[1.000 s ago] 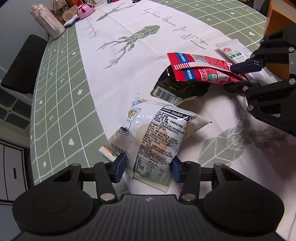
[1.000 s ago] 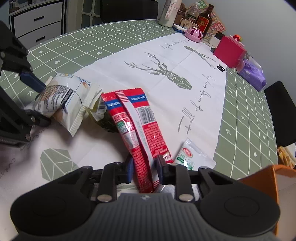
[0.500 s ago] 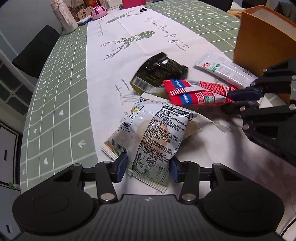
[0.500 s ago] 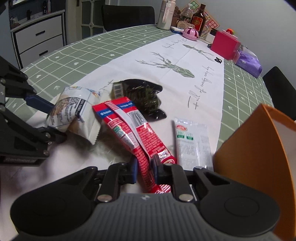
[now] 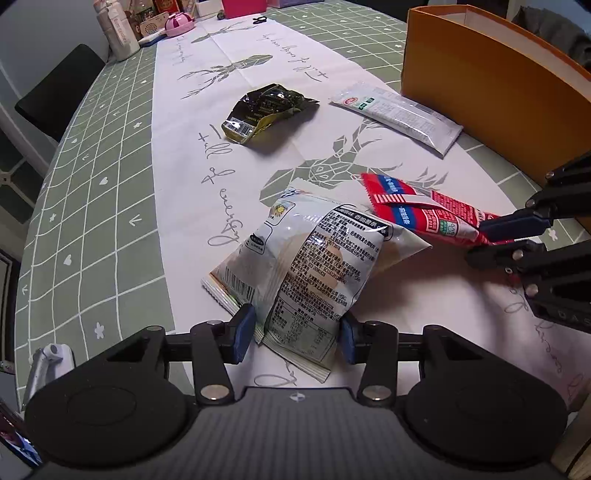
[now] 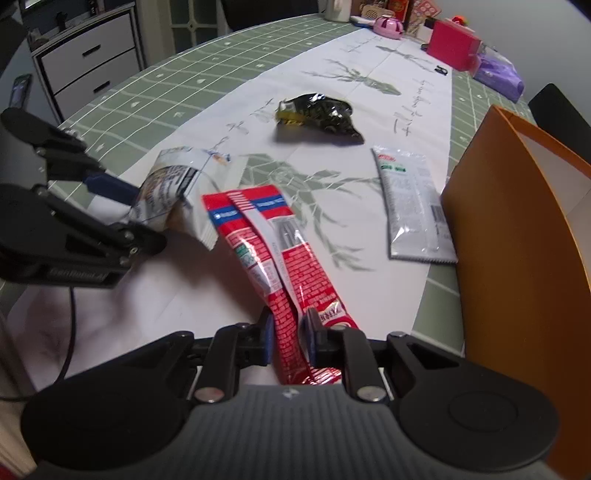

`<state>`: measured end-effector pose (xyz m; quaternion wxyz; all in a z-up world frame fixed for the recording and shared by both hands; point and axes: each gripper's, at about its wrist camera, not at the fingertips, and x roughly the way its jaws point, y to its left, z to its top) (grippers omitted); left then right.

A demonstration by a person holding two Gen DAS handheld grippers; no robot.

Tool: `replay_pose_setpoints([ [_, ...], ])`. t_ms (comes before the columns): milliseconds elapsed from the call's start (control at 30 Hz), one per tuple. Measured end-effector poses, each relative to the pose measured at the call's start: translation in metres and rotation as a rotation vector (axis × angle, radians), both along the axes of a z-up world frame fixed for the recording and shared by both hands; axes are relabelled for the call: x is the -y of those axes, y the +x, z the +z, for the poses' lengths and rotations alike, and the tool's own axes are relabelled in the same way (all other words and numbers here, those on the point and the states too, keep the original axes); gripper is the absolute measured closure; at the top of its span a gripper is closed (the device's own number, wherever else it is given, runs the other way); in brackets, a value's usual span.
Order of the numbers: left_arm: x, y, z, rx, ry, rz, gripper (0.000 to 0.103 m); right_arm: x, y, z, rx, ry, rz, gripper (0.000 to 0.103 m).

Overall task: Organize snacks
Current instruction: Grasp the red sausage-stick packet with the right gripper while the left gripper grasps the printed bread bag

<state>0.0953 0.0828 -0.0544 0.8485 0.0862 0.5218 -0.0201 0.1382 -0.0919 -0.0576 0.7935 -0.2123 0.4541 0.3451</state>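
Observation:
My left gripper (image 5: 297,334) is shut on a white snack bag (image 5: 314,254) and holds it above the table; the bag also shows in the right wrist view (image 6: 177,192). My right gripper (image 6: 289,341) is shut on a long red snack packet (image 6: 273,258), also seen in the left wrist view (image 5: 421,214). A dark green snack bag (image 5: 266,110) and a flat white packet (image 5: 399,110) lie on the white table runner. An orange box (image 6: 524,258) stands open at the right, close to my right gripper.
The round table has a green checked cloth (image 5: 92,184). Bottles and a pink item (image 5: 179,24) stand at the far edge with a red box (image 6: 452,50) and a purple pack (image 6: 498,75). A black chair (image 5: 59,96) stands at the left, a drawer unit (image 6: 88,70) beyond.
Both grippers have lifted and drawn back toward me with their packets. The red packet has come off the dark green bag, which now lies alone. The orange box has come closer.

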Motion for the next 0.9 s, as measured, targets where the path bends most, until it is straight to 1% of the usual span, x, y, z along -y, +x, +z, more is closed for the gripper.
replay_pose_setpoints([
  [67, -0.002, 0.0, 0.0, -0.002, -0.009, -0.004, 0.046, 0.0, 0.0, 0.004, -0.01, 0.006, 0.028, 0.083],
  [100, -0.003, 0.001, -0.001, -0.006, -0.011, -0.006, 0.042, -0.002, 0.0, 0.007, -0.005, 0.007, 0.054, 0.083],
  [133, -0.004, 0.002, 0.0, -0.009, -0.009, -0.011, 0.04, -0.005, 0.001, 0.01, 0.009, 0.002, 0.084, 0.075],
  [167, -0.003, 0.002, 0.0, -0.011, -0.005, -0.023, 0.039, -0.007, 0.001, 0.014, 0.032, -0.001, 0.11, 0.063],
  [200, -0.003, 0.003, 0.0, -0.013, 0.002, -0.038, 0.034, -0.01, 0.002, 0.017, 0.049, -0.003, 0.139, 0.057],
  [233, -0.002, 0.003, 0.0, -0.015, 0.008, -0.049, 0.028, -0.013, 0.004, 0.018, 0.052, -0.005, 0.172, 0.044],
  [267, -0.002, 0.004, 0.001, -0.014, 0.017, -0.058, 0.026, -0.016, 0.008, 0.018, 0.045, -0.007, 0.196, 0.04],
  [333, -0.002, 0.007, 0.003, -0.014, 0.015, -0.076, 0.022, -0.019, 0.018, 0.015, 0.011, -0.021, 0.196, 0.04],
  [400, -0.004, 0.008, 0.006, -0.008, 0.007, -0.104, 0.02, -0.019, 0.028, 0.012, -0.018, -0.02, 0.17, 0.04],
  [500, -0.003, 0.01, 0.014, 0.018, 0.0, -0.161, 0.013, -0.014, 0.039, 0.008, -0.094, -0.012, 0.137, 0.038],
  [567, -0.001, 0.013, 0.017, 0.039, 0.009, -0.205, 0.013, -0.011, 0.041, 0.003, -0.123, -0.016, 0.128, 0.037],
  [667, 0.002, 0.018, 0.021, 0.061, 0.027, -0.27, 0.013, -0.008, 0.038, -0.003, -0.12, -0.037, 0.133, 0.037],
  [833, 0.007, 0.013, 0.036, 0.091, 0.004, -0.373, 0.013, -0.005, 0.038, -0.003, -0.12, -0.028, 0.14, 0.035],
  [900, 0.011, 0.013, 0.038, 0.102, 0.028, -0.411, 0.012, -0.006, 0.038, -0.003, -0.121, -0.029, 0.145, 0.032],
])
